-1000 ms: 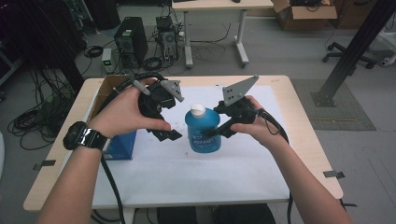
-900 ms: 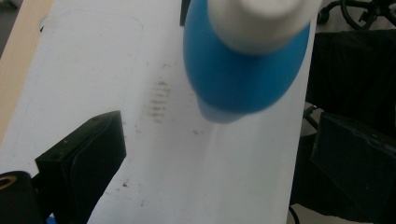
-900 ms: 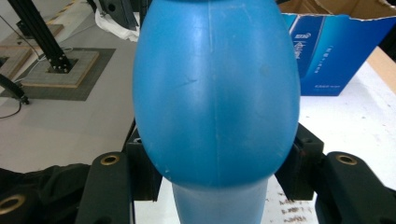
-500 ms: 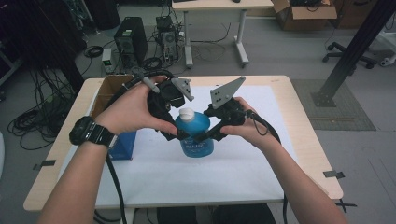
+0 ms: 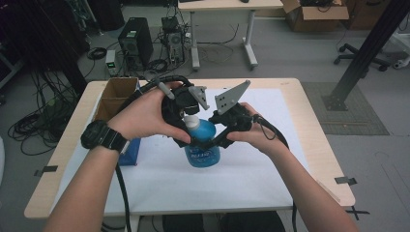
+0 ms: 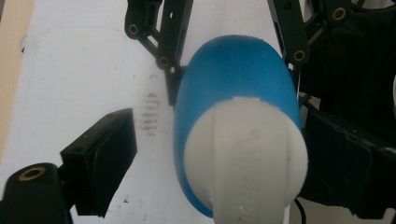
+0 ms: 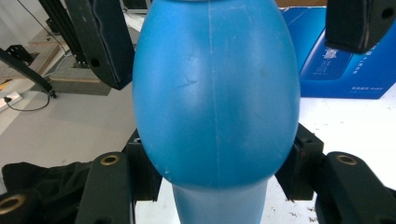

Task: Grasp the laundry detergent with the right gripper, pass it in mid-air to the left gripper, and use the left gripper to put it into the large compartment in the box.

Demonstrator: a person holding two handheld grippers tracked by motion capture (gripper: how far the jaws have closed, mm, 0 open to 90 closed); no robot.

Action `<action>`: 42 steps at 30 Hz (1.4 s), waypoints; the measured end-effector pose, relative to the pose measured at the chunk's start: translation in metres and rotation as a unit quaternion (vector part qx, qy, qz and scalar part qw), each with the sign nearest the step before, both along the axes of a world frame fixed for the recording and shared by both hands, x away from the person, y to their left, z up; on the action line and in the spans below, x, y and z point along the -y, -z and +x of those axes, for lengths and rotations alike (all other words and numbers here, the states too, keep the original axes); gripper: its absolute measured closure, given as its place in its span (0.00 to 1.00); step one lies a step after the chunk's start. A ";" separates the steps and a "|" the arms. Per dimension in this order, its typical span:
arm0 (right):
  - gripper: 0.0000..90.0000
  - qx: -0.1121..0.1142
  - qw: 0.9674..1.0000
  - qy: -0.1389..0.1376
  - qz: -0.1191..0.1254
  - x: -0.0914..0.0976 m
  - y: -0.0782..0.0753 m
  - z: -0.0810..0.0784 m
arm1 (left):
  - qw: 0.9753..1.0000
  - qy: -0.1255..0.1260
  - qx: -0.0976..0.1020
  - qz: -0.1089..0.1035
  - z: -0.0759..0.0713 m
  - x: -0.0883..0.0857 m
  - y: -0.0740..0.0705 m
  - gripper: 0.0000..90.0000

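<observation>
blue bottle (image 5: 202,145) stands clamped at its body by the right tool (image 5: 212,141), steadied so the left tool (image 6: 219,154), jaws just closing, unclenched, can grip its white cap (image 6: 245,158).

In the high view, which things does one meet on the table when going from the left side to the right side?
Cardboard box → person's left hand → left gripper → blue bottle → right gripper → person's right hand → bare wooden table edge.
</observation>
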State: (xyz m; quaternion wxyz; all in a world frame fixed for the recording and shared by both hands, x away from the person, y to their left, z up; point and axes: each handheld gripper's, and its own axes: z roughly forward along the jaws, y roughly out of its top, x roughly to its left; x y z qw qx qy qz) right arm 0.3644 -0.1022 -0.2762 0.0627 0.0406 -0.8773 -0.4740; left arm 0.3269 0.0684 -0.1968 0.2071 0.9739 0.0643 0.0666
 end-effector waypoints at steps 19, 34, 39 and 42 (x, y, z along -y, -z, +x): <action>0.48 0.000 1.000 0.000 0.002 0.004 0.001 0.000 | 1.000 0.008 0.001 0.015 -0.001 0.008 0.000 0.24; 0.48 0.002 1.000 0.001 -0.001 0.005 0.001 -0.001 | 1.000 0.011 0.001 0.020 -0.002 0.011 -0.001 0.28; 0.48 0.001 1.000 0.002 0.000 0.006 0.000 -0.001 | 1.000 0.012 -0.001 0.022 -0.002 0.012 -0.001 0.30; 0.48 0.001 1.000 0.002 0.000 0.006 0.000 -0.001 | 1.000 0.014 0.000 0.028 -0.001 0.012 -0.001 0.32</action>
